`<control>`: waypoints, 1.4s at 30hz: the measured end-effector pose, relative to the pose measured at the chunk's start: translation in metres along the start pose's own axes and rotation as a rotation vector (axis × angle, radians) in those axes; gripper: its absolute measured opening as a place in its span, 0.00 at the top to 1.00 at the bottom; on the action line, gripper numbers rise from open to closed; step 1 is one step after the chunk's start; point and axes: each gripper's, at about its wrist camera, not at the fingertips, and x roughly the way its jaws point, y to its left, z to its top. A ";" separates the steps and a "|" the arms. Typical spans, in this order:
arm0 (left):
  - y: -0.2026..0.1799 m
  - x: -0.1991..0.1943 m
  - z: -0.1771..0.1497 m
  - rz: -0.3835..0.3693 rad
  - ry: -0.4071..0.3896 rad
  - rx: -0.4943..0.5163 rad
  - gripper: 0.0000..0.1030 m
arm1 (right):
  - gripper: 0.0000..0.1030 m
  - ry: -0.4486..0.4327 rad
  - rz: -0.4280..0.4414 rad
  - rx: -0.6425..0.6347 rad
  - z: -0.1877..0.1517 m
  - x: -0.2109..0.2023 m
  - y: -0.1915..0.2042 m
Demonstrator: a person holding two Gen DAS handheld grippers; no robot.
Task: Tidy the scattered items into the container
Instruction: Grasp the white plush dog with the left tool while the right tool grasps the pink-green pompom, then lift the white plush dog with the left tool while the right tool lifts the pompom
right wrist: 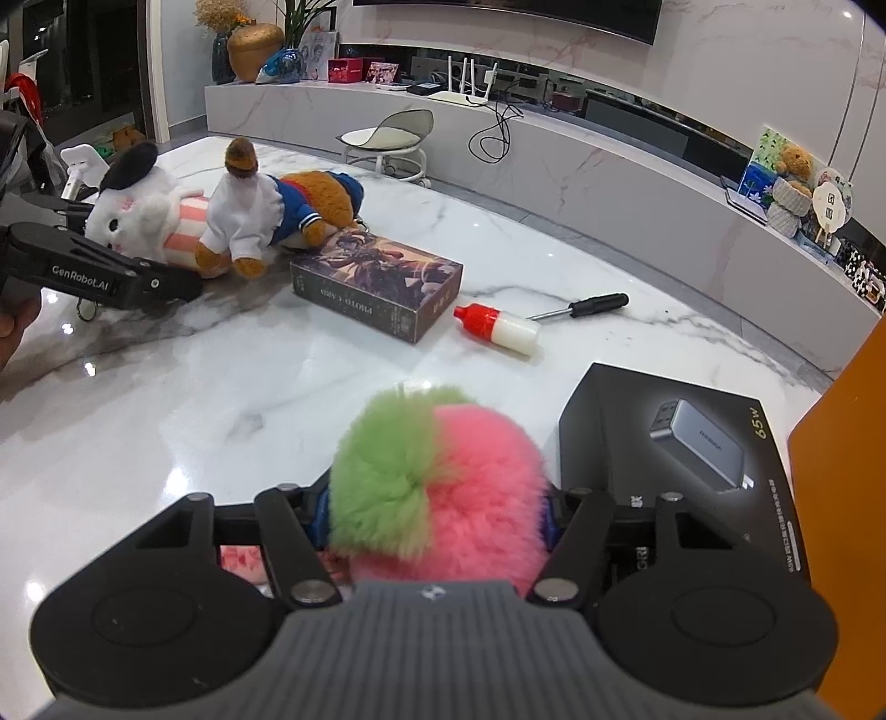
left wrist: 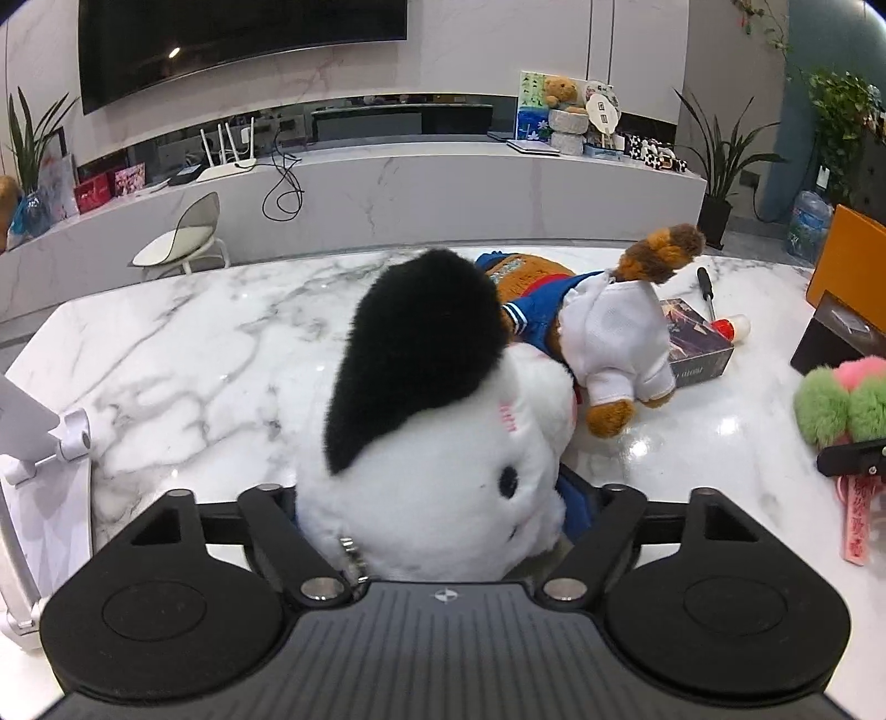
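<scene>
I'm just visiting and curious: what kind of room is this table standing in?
Most likely a home living room. A big dark television hangs on a marble wall above a long low media shelf holding a router, and potted plants stand beside it. Plush toys lie on the marble table.

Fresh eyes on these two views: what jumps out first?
The white plush with a black beret fills the left wrist view, sitting between the left gripper's fingers. In the right wrist view a green-and-pink pompom sits between the right gripper's fingers. Behind, a brown bear lies on the marble table.
</scene>
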 end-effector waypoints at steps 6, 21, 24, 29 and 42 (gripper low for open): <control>0.001 -0.004 0.000 -0.012 0.020 -0.011 0.19 | 0.44 0.008 0.008 0.006 0.000 -0.001 0.001; -0.007 -0.041 0.005 -0.012 0.003 0.008 0.22 | 0.57 0.009 0.037 -0.025 0.006 -0.018 0.012; -0.010 -0.052 0.009 -0.005 -0.014 0.013 0.22 | 0.75 0.000 0.044 -0.033 0.008 -0.026 0.014; -0.018 -0.068 0.015 0.002 -0.042 0.022 0.22 | 0.85 -0.006 0.055 -0.033 0.012 -0.038 0.016; -0.041 -0.077 0.026 -0.032 -0.075 0.062 0.21 | 0.39 -0.010 0.048 0.056 0.001 -0.052 -0.001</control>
